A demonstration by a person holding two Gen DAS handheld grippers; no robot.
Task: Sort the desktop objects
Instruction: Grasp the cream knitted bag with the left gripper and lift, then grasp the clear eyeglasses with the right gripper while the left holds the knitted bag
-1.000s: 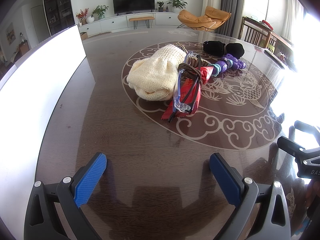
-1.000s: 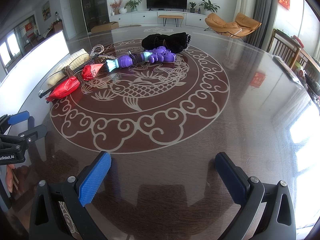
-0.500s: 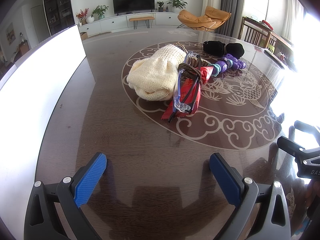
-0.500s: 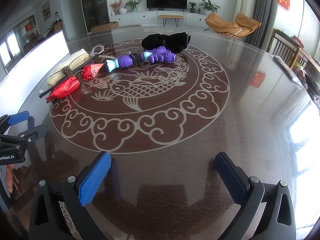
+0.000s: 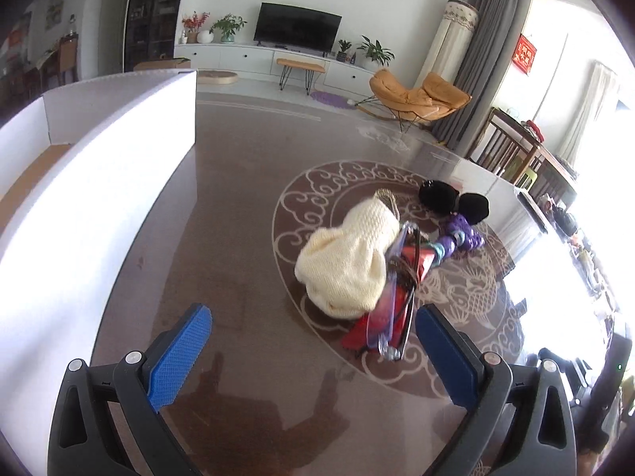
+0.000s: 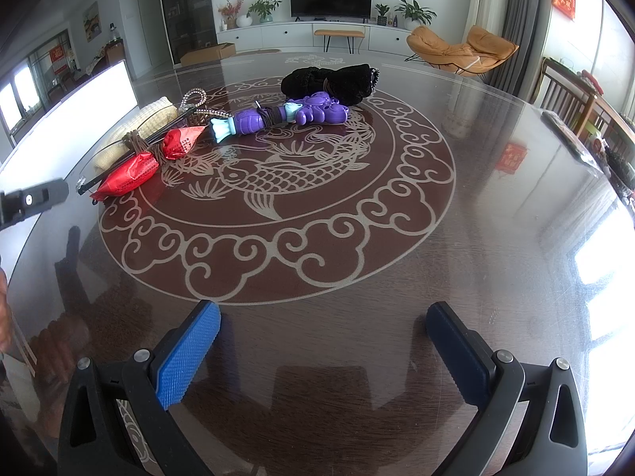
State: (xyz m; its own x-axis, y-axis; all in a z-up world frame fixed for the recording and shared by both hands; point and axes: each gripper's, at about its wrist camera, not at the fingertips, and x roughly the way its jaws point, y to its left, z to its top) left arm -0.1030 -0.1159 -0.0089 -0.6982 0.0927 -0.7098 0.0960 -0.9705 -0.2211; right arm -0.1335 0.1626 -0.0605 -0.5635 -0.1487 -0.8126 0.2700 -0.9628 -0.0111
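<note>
I hold both tools above a dark glass-topped table, sorting not yet begun. My left gripper hangs over the near edge of the table's carp medallion, jaws spread wide and empty, aimed at the pile on the medallion's left side. My right gripper waits just short of the medallion's near rim, likewise wide apart and holding nothing.

On the medallion's left lies a cream knitted hat. Touching it on the side toward the medallion's centre is a red snack packet with clear safety glasses lying on it, bound round with brown cord. Beyond, near the medallion's far rim, sit a purple toy and a black cloth bundle. A white box stands well left of the medallion.

I judge this the approach to a first pick. The next move calls for lowering the left jaws around the glasses or packet, minding the cord tying them together.
</note>
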